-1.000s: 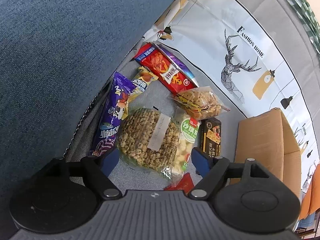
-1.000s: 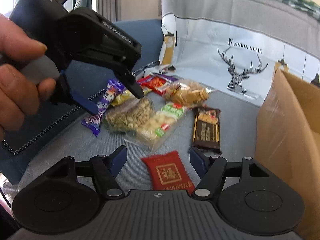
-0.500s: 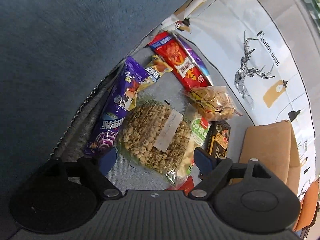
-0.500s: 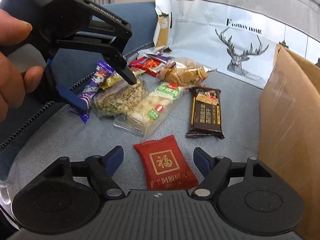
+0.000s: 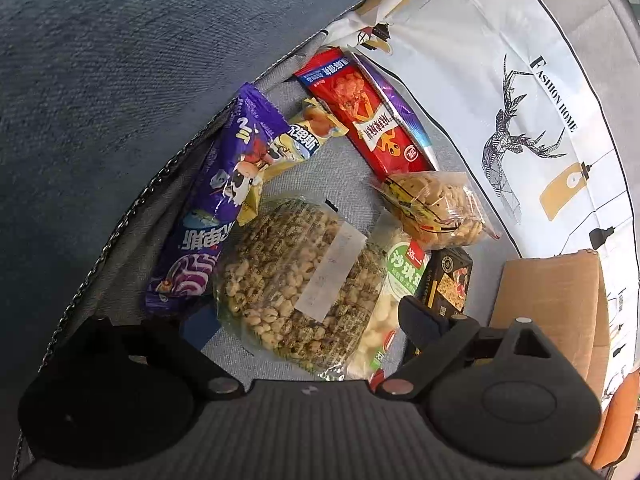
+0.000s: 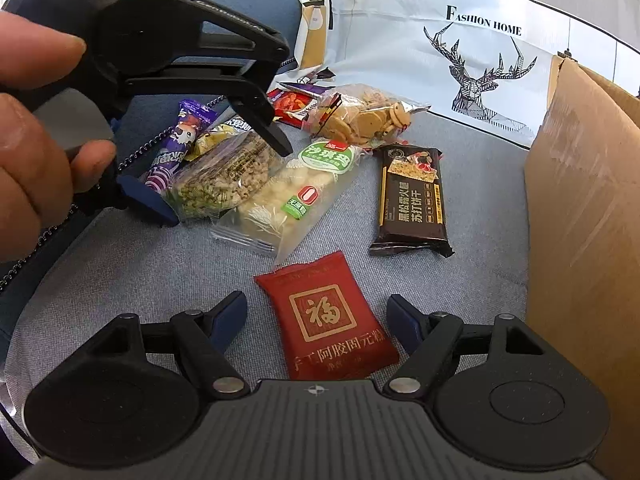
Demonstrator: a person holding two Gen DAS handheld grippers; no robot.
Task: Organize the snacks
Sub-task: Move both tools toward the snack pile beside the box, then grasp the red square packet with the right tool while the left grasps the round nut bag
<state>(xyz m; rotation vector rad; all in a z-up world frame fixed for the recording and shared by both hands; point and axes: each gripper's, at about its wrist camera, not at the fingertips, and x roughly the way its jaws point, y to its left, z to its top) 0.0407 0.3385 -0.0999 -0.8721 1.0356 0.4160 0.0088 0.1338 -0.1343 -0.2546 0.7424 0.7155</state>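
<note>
Snack packs lie on a grey-blue sofa seat (image 6: 120,264). In the left wrist view my left gripper (image 5: 306,316) straddles a clear bag of puffed grain cake (image 5: 296,276). Its jaws are opening and the pads stand clear of the bag. The right wrist view shows that gripper (image 6: 220,176) over the same bag (image 6: 208,188), with a hand (image 6: 32,152) holding it. My right gripper (image 6: 316,316) is open low over a red square packet (image 6: 320,300), which lies between its fingers untouched.
Around the bag lie a purple pack (image 5: 216,208), a yellow pack (image 5: 304,140), a long red pack (image 5: 368,120), a cracker bag (image 6: 360,116), a green-labelled pack (image 6: 296,188) and a dark bar (image 6: 412,200). A cardboard box (image 6: 580,220) stands at the right. A deer-print cloth (image 6: 480,60) covers the backrest.
The left gripper has come down closer over the puffed grain bag and its jaws have widened. The right gripper has sunk toward the red packet, its jaws a little wider.
</note>
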